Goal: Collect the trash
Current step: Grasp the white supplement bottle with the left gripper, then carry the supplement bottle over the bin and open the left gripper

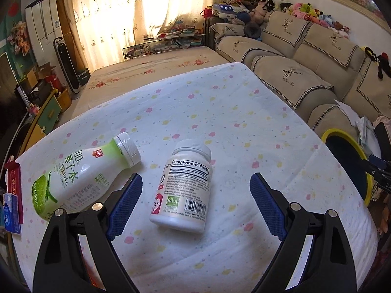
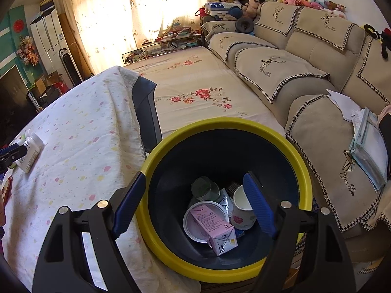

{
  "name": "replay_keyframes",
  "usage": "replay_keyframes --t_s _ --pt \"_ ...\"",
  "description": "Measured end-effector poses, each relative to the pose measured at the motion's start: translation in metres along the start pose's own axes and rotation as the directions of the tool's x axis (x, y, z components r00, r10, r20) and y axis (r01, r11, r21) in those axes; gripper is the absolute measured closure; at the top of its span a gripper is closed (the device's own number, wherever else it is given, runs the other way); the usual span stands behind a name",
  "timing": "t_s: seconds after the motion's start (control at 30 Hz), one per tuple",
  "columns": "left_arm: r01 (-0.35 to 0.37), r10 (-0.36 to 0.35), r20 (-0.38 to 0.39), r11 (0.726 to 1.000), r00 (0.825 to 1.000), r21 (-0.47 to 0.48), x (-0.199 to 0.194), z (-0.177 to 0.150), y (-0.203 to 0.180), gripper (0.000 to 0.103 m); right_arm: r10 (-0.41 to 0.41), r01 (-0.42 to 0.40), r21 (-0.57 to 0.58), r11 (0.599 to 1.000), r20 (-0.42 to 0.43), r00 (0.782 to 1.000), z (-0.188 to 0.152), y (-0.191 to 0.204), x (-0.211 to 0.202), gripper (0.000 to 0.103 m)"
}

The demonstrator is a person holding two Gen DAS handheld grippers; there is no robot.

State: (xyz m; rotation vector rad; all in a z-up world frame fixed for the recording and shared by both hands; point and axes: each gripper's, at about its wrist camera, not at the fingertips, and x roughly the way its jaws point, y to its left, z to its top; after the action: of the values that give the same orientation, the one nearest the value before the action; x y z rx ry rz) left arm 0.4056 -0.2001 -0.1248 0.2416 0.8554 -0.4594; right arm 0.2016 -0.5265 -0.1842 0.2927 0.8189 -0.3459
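I hold my left gripper low over the table, jaws spread wide and empty, with the supplement bottle lying on its side between the two blue pads, so that closing would catch it across its body; neither pad touches it yet, though the lower half of the bottle sits squarely in the gap. Just to the left, the coconut water bottle also lies on its side, its cap pointing up and to the right, close to my left finger but outside the jaws, so I judge it is meant for a later pick. A red packet rests at the table's left edge. My right gripper hangs above the yellow-rimmed bin, which stands beside the table next to the sofa, and its jaws are likewise parted with nothing in them. Down in the bin I see a pink carton, a paper cup, a round lid and a clear cup, so part of the collecting looks done. Two bottles remain on the cloth, and the next move, as I judge it, is to squeeze on the supplement bottle without nudging its neighbour.
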Motion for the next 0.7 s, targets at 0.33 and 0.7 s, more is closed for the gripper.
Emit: replay_keyframes --t_s 0.33,0.7 --pt "-0.026 0.027 -0.033 0.999 0.999 0.033 0.025 0.002 -0.003 0.037 0.01 -0.01 -0.012 1.0 -0.011 1.0 0.003 0.007 0.006 0.025" --pt "-0.078 0.078 0.006 0.995 0.997 0.058 0.017 -0.005 -0.009 0.053 0.02 -0.02 -0.025 0.999 -0.009 1.0 0.005 0.013 0.006 0.025"
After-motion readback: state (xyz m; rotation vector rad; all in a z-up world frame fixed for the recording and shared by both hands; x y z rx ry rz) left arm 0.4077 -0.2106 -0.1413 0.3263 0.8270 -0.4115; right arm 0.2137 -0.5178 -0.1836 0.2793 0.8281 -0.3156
